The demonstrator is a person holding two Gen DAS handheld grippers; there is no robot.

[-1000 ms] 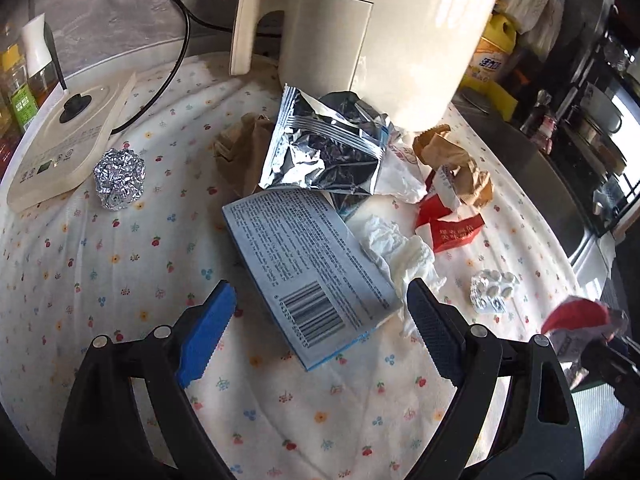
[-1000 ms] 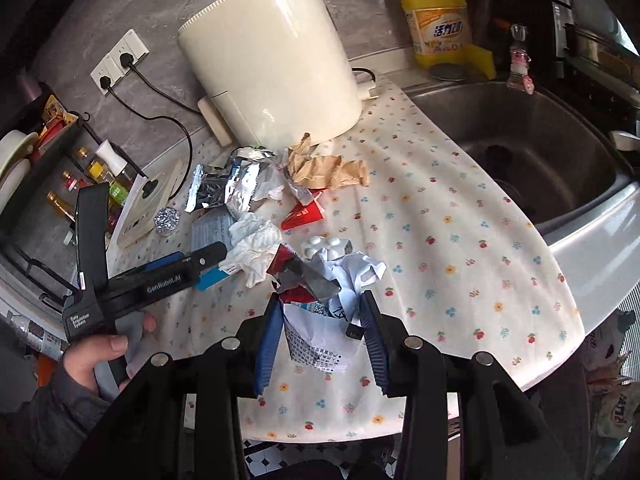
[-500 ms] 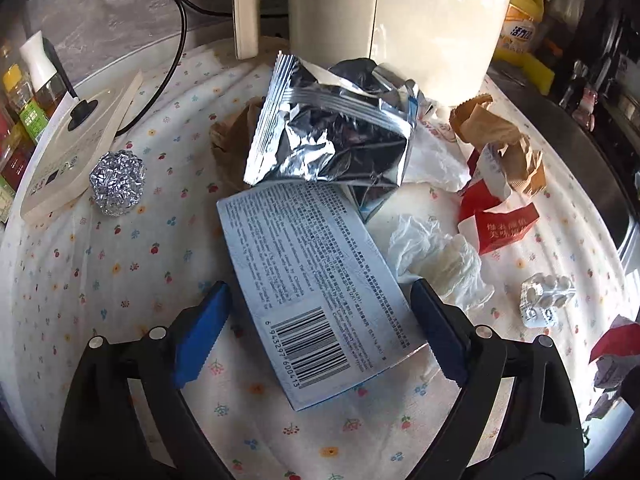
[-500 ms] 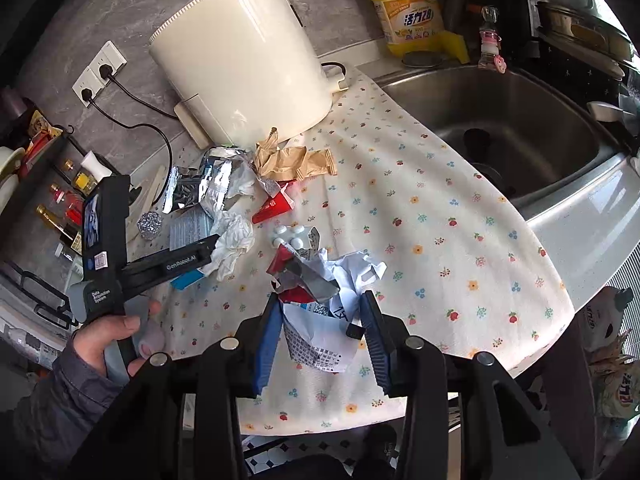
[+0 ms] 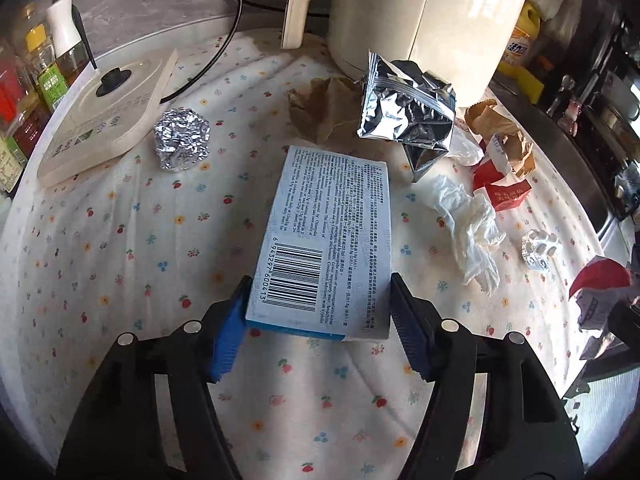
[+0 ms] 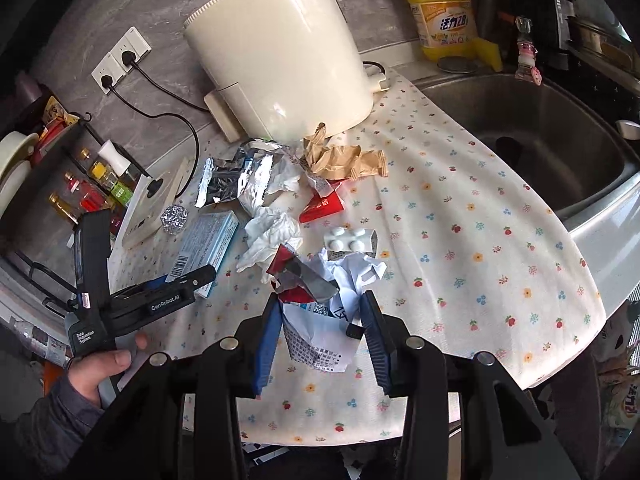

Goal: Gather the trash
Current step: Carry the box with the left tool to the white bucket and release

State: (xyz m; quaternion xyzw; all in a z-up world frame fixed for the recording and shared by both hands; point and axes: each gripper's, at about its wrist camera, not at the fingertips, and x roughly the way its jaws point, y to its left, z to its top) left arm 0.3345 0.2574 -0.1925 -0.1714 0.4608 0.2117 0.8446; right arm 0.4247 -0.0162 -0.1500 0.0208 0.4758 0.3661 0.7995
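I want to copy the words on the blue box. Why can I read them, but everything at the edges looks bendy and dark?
Left wrist view: the blue box sits central, sharp and evenly lit, while the fisheye lens bends the tablecloth; sun glares on the cream appliance. Right wrist view: the same curving, with black corners.

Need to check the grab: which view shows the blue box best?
Left wrist: the blue box lies large and central, barcode up, between the closing left gripper. Right wrist shows it small, its near end partly hidden.

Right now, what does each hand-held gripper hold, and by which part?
Right hand-held gripper: crumpled paper bundle, by its sides. Left hand-held gripper: closing around the blue box, near end.
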